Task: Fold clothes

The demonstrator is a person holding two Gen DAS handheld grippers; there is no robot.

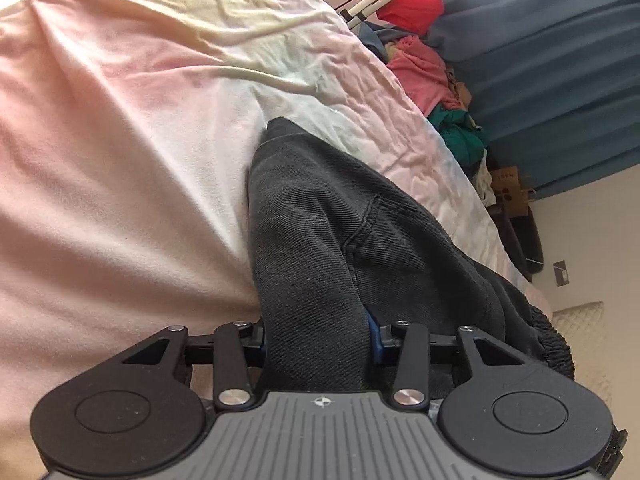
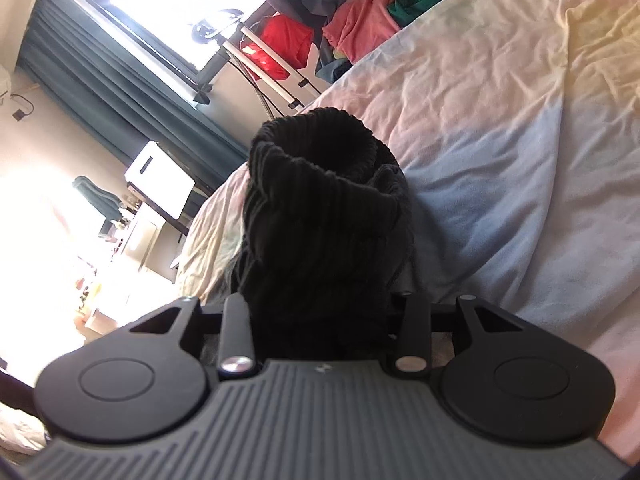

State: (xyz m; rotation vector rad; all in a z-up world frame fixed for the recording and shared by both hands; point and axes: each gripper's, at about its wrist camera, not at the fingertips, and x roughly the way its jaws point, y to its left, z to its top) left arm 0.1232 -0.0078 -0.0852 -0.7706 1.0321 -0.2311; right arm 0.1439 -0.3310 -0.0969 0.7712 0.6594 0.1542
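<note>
One dark grey denim garment with a black ribbed elastic waistband (image 1: 344,240) lies centre frame on one pastel tie-dye bedsheet (image 1: 120,160). Two grippers: left gripper (image 1: 320,340) clamped on denim; right gripper (image 2: 320,312) clamped on the ribbed band (image 2: 320,184). Judgement: keep both grips level and taut so the fold edge lands straight. One heap of unsorted clothes (image 1: 432,80), upper right.

- Dark trousers (image 1: 320,240) bury your left gripper (image 1: 320,340) fingertips; only a blue pad edge shows.
- Ribbed black fabric (image 2: 320,220) hides your right gripper (image 2: 320,320) fingers entirely.
- Glare whites out the window (image 2: 168,4) and the room's lower left.
</note>
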